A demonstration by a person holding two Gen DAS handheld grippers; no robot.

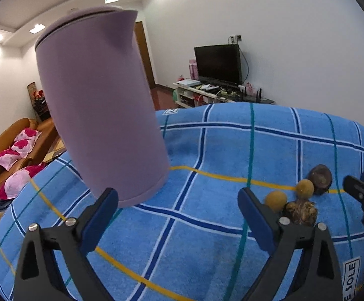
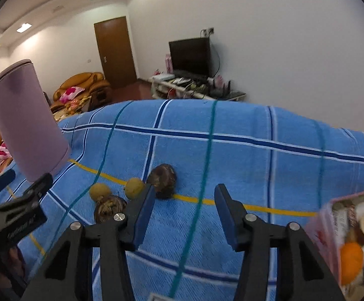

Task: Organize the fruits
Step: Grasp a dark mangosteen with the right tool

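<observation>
We count four fruits on the blue checked towel (image 2: 232, 155): two small round yellow-brown fruits (image 2: 99, 191), one dark brown smooth round fruit (image 2: 162, 176) and one rough scaly brown fruit (image 2: 109, 207), clustered right of the tall lilac jug (image 1: 99, 105). Our left gripper (image 1: 178, 202) gapes wide, empty. Our right gripper (image 2: 185, 202) stands partly open, also empty, just right of the fruits.

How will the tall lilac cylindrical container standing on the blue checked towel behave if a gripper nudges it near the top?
The tall lilac cylindrical container looks apt to tip: it stands much taller than its base is wide. The blue checked towel under it looks soft, so it probably won't slide freely. Its smooth matte wall may slip between pads. Weight can't be judged.
</observation>
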